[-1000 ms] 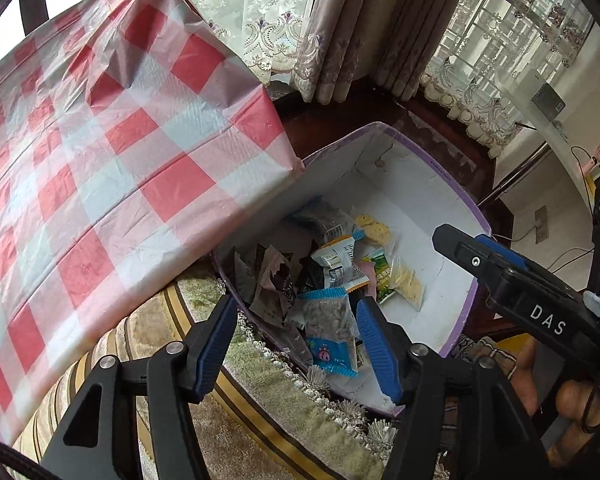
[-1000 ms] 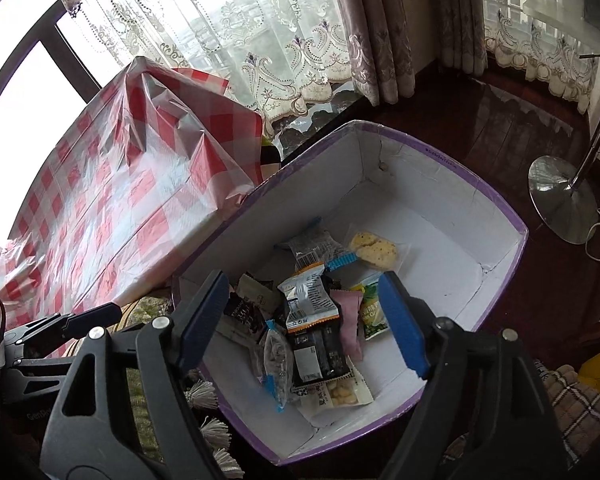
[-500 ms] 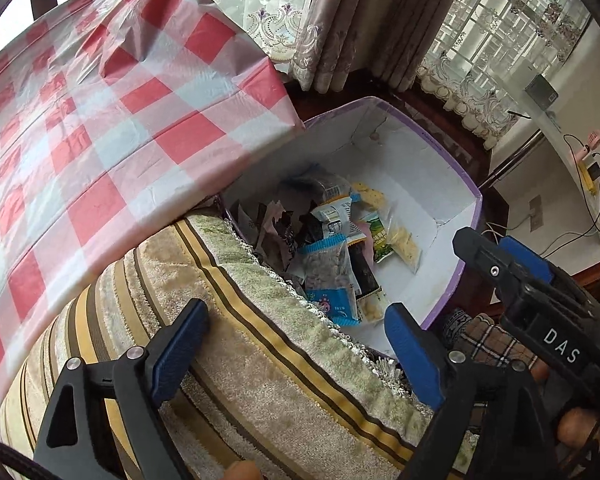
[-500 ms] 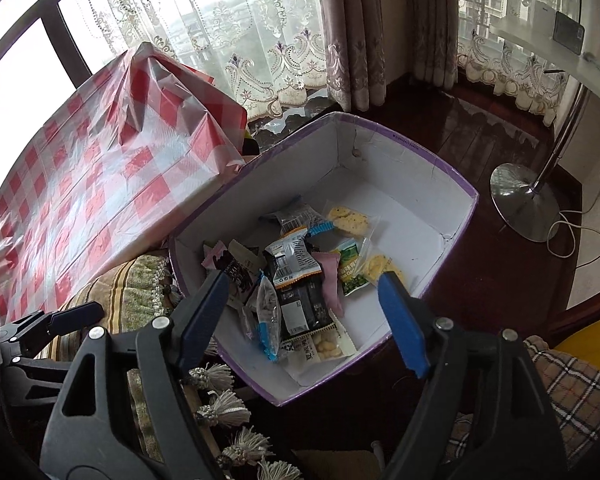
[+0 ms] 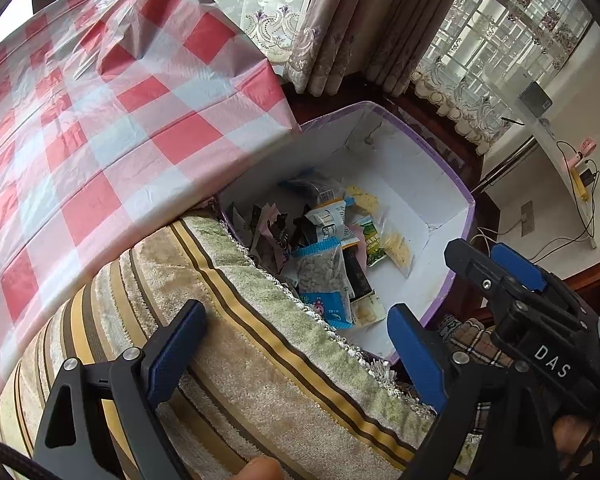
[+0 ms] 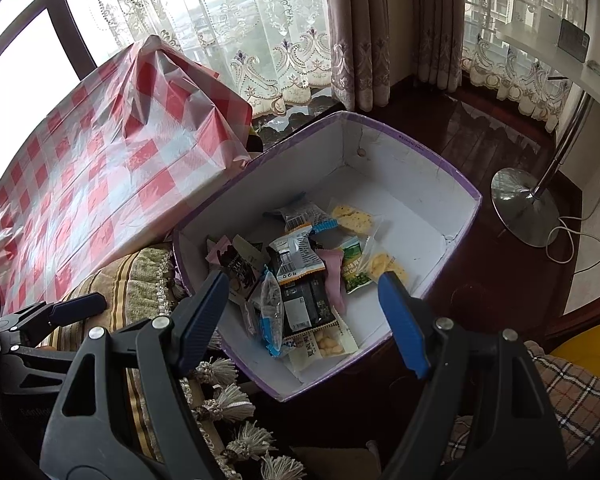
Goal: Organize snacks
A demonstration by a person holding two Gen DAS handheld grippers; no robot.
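One box (image 6: 404,148), roughly ten snack packets (image 6: 298,254), two tools (image 6: 302,308).

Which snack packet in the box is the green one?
The green pea packet, lying at the right of the pile inside the purple-rimmed box, beside the clear cracker bag. The other packets are blue, black, pink or grey.

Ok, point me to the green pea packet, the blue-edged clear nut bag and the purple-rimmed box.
green pea packet (image 6: 355,269), right wrist view, on its printed green front.
blue-edged clear nut bag (image 5: 321,276), left wrist view, on its clear middle.
purple-rimmed box (image 6: 414,148), right wrist view, on its far purple rim.
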